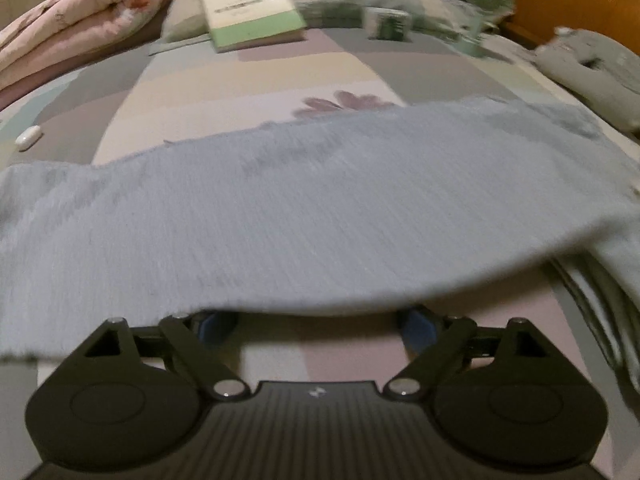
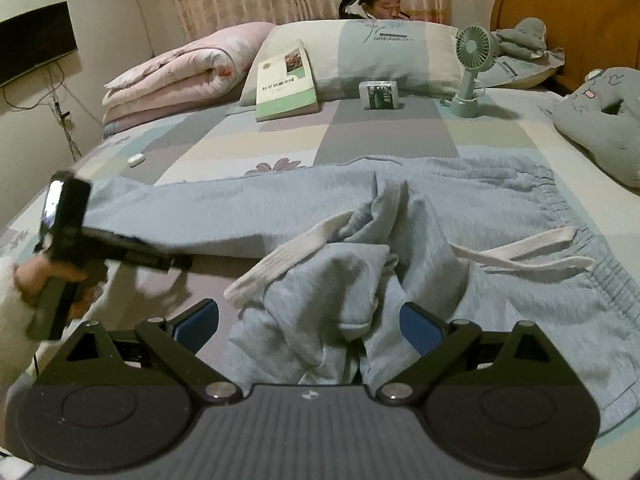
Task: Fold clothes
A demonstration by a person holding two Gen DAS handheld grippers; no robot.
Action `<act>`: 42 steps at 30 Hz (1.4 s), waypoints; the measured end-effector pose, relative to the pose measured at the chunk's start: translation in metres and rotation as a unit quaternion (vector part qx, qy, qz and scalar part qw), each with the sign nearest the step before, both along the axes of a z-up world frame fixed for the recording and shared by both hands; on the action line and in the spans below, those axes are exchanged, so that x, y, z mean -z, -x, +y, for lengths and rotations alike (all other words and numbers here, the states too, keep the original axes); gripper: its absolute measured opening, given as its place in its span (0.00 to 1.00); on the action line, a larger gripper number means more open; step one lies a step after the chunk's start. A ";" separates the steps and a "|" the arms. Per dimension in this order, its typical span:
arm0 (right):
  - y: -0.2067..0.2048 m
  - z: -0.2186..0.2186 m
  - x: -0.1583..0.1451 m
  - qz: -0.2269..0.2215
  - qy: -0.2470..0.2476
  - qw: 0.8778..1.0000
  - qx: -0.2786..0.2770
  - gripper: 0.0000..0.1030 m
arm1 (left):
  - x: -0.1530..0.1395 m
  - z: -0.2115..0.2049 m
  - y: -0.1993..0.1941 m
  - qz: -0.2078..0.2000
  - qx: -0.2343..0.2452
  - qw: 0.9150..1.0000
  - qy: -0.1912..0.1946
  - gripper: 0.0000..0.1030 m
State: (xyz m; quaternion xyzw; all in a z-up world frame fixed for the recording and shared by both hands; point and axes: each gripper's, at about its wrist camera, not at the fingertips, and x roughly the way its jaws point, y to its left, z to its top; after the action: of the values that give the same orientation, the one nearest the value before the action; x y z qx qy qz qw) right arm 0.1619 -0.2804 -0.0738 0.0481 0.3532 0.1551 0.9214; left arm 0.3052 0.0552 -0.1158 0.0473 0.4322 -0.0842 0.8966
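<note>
Soft, limp light-blue knit sweatpants (image 2: 460,216) lie spread on the patchwork bedsheet (image 2: 384,136), near side of the green book (image 2: 286,84); best gripped at the doubled hem. Both the left gripper (image 1: 316,328) and the right gripper (image 2: 308,324) gape, holding nothing, the right straddling the bunched leg

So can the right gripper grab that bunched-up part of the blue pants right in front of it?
Probably yes. The right gripper is open, and the bunched fold of the blue pants already sits between its fingers, with nothing covering it. The left gripper is off to the side, not blocking.
</note>
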 end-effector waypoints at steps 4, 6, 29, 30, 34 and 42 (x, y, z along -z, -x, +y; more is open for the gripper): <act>-0.001 -0.004 0.003 0.000 0.011 1.000 0.011 0.97 | -0.001 0.011 -0.037 -0.002 -0.026 1.000 -0.004 0.85; -0.002 -0.009 0.005 0.003 0.012 1.000 0.019 0.97 | -0.005 0.015 -0.053 -0.005 -0.031 1.000 0.004 0.85; -0.010 -0.045 0.018 0.009 -0.008 0.997 0.075 0.98 | -0.039 0.032 -0.108 -0.031 -0.041 0.996 -0.070 0.82; -0.010 -0.045 0.016 0.007 -0.008 0.997 0.074 0.98 | -0.039 0.039 -0.102 -0.025 -0.039 0.996 -0.070 0.82; -0.010 -0.043 0.009 -0.001 -0.008 0.998 0.068 0.98 | -0.031 0.072 -0.072 0.014 -0.033 0.997 -0.068 0.82; -0.034 -0.035 -0.021 -0.016 -0.004 1.000 0.013 0.98 | -0.017 0.108 -0.025 0.047 -0.043 0.997 -0.052 0.82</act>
State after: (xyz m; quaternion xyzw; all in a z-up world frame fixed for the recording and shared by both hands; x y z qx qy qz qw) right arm 0.1963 -0.3152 -0.0523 0.0533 0.3373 0.1454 0.9286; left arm 0.3303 0.1633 -0.0993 0.0716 0.4791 -0.0253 0.8745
